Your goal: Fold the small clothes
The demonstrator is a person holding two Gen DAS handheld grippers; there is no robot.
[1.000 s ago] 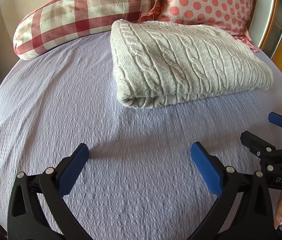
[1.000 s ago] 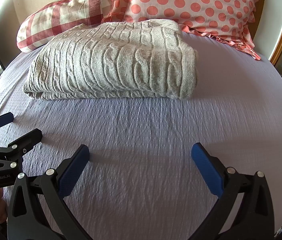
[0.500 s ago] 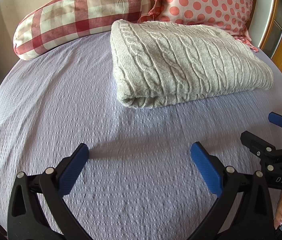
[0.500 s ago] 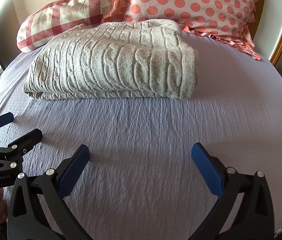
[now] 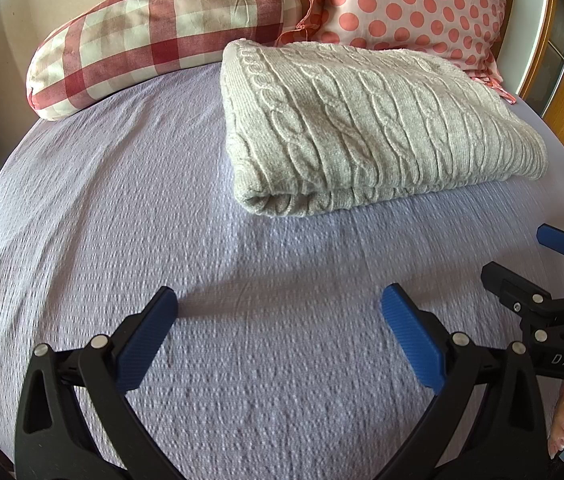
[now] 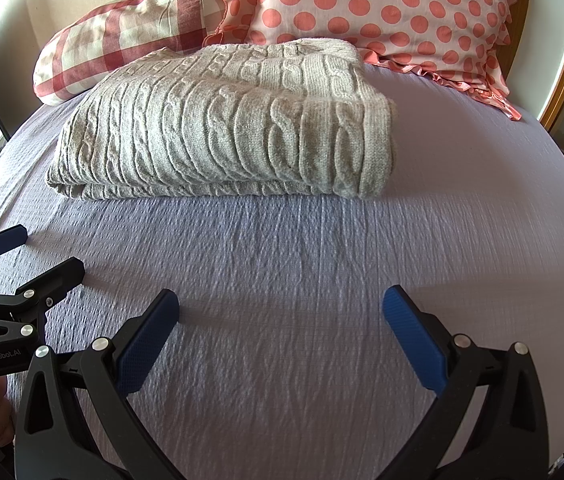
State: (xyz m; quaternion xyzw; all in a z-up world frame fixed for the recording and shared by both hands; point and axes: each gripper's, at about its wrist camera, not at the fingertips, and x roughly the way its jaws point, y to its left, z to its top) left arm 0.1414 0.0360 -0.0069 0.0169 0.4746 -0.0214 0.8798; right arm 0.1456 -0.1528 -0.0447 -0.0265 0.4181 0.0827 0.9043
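Left wrist view: a grey cable-knit sweater (image 5: 366, 128), folded, is laid on the lilac bedspread (image 5: 122, 208), its far edge against a polka-dot pillow (image 5: 414, 4); a checked pillow (image 5: 162, 28) is set to the left. The left gripper (image 5: 278, 312) is held spread wide above bare bedspread, nothing between its fingers. The right gripper (image 5: 522, 260) is seen at the right edge, parted.

Right wrist view: the sweater (image 6: 234, 128) is seen ahead, well apart from the right gripper (image 6: 280, 312), which is spread wide and empty. The left gripper (image 6: 42, 252) is seen at left, parted.
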